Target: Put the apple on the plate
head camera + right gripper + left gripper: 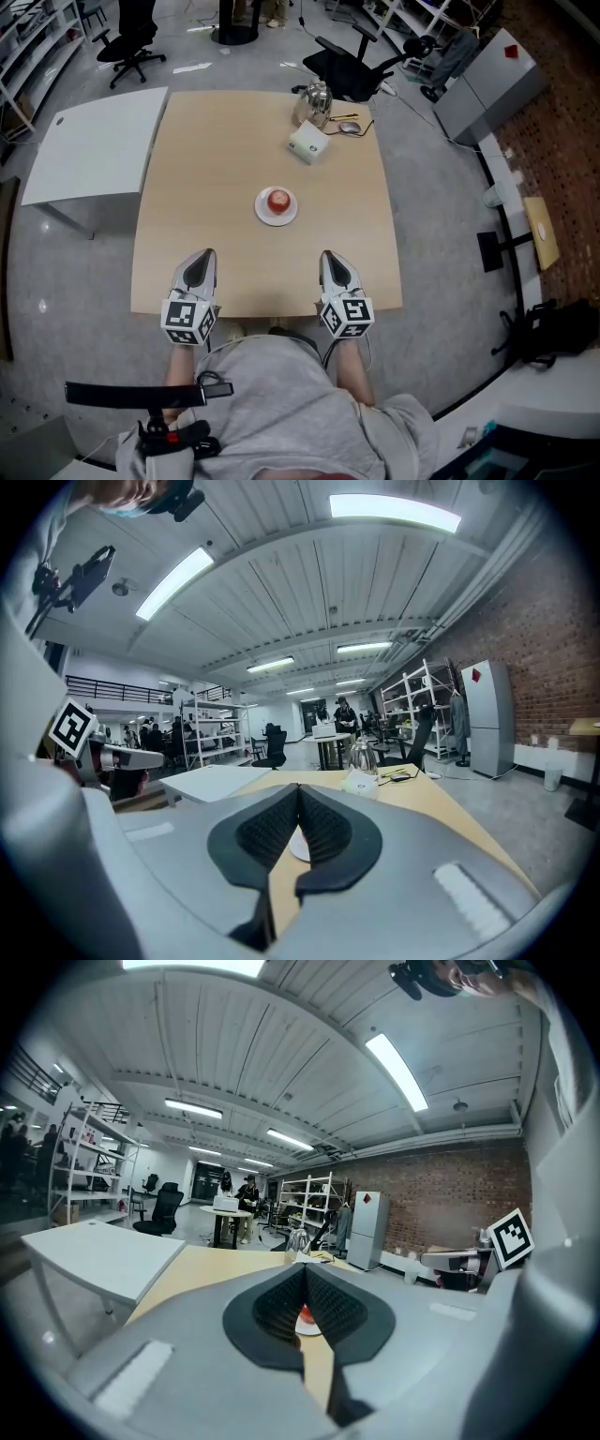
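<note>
Head view: the apple (278, 199) sits on the plate (262, 211) mid-table (206, 159), the job apparently done. Left gripper (207, 254) and right gripper (327, 254) rest parked at the near edge, jaws closed, empty.

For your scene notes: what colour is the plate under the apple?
The plate is white; the head view shows it best.
</note>
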Motion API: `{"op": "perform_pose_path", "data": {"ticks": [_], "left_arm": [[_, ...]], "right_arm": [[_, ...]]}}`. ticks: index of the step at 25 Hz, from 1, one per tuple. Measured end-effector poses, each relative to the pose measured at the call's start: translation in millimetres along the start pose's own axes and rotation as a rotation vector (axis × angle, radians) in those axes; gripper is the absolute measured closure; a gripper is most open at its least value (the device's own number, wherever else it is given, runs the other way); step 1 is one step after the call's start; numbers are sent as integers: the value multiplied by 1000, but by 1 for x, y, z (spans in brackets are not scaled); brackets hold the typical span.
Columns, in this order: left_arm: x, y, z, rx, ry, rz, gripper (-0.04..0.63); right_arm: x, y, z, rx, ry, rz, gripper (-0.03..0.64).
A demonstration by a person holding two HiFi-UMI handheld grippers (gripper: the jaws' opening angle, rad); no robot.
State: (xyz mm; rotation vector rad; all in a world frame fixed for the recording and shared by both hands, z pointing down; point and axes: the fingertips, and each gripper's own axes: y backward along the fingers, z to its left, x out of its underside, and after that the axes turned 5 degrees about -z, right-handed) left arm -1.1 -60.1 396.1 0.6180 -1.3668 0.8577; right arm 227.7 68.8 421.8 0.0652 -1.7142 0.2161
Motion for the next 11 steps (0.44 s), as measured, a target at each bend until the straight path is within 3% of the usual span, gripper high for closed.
{"op": "perform_pose_path", "data": {"ticks": [11], "left_arm": [[1,-7,-4,9,-4,5,575]], "right_arm": [[1,-3,-4,1,-5,2,611]]}}
